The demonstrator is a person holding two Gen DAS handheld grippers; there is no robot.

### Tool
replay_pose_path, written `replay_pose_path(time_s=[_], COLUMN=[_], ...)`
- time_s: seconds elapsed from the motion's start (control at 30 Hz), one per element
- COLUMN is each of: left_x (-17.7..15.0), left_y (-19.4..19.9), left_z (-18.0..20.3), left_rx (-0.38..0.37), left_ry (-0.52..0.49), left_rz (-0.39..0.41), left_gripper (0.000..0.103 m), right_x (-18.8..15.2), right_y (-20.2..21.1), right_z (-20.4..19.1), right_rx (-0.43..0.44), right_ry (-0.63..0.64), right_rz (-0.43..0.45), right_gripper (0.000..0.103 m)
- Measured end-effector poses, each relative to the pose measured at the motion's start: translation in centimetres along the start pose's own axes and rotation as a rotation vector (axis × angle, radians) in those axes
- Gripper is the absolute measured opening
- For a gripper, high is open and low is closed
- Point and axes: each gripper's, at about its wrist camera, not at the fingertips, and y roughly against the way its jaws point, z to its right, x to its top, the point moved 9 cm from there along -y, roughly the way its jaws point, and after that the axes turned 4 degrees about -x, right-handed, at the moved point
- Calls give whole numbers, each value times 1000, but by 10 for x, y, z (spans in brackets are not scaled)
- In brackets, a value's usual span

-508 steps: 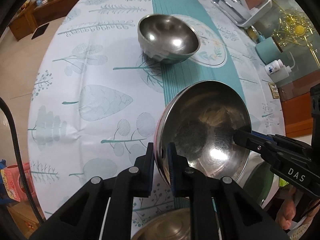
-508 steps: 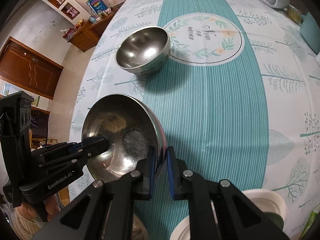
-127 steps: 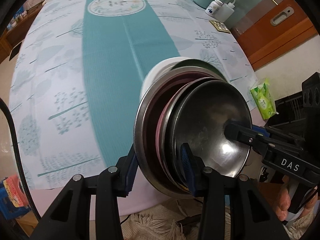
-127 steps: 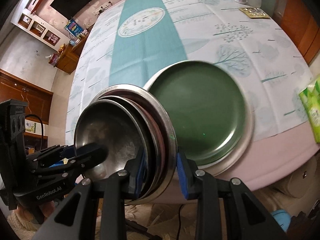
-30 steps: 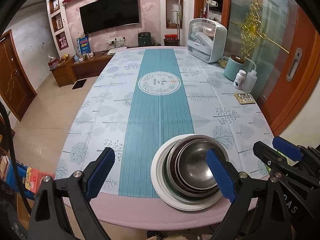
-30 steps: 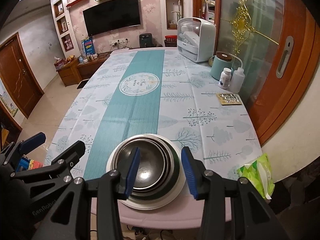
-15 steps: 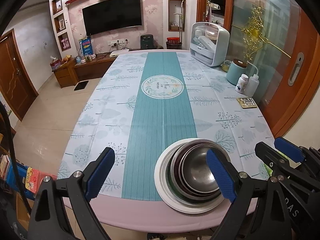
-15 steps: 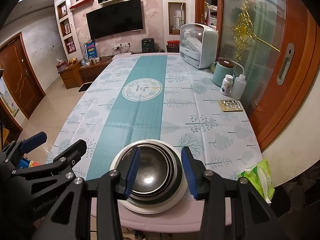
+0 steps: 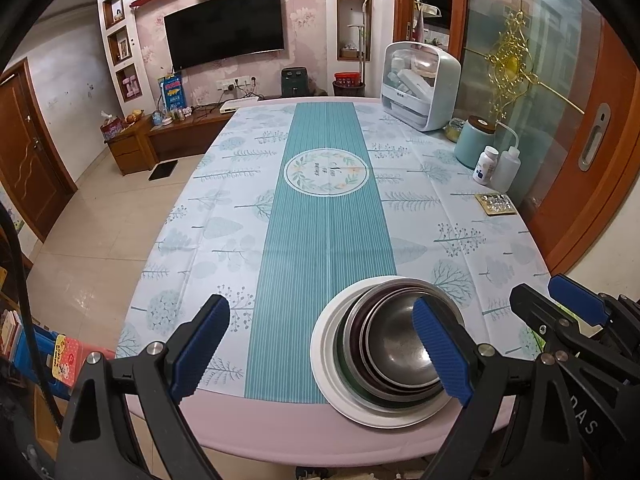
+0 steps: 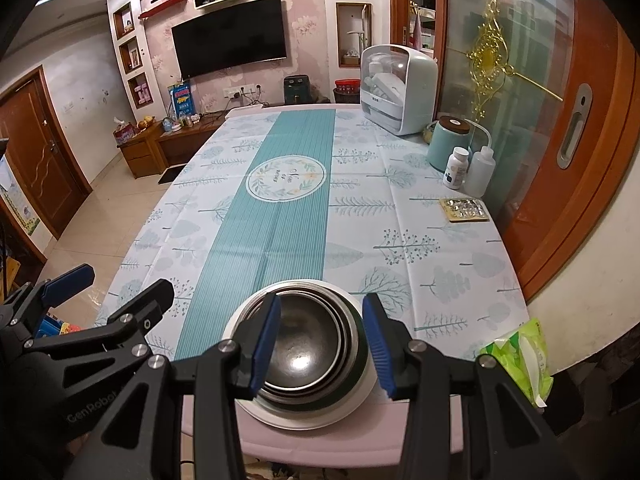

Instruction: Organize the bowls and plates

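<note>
The bowls (image 9: 394,342) sit nested on the white plate (image 9: 326,354) at the near edge of the desk (image 9: 224,216). The left gripper (image 9: 320,346) hangs back above it with fingers spread wide, nothing between them; the right gripper (image 10: 322,344) has fingers partly apart, empty too. The stacking looks done. If anything needs care, I'd nudge the plate inward from the pink rim (image 9: 280,416), pushing low on the plate so the bowls don't slide.
</note>
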Motion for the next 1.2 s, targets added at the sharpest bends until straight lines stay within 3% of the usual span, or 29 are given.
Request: replay_pose_path(time_s=[1.2], left_x=[-15], left_y=[-2], left_z=[4], left_rx=[3], left_ry=[-3], left_rz=[-17], left_gripper=[92], right_x=[-8], right_y=[-2], right_z=[2], right_rx=[5], right_ry=[-9], right_rz=[-7], right_gripper=[43])
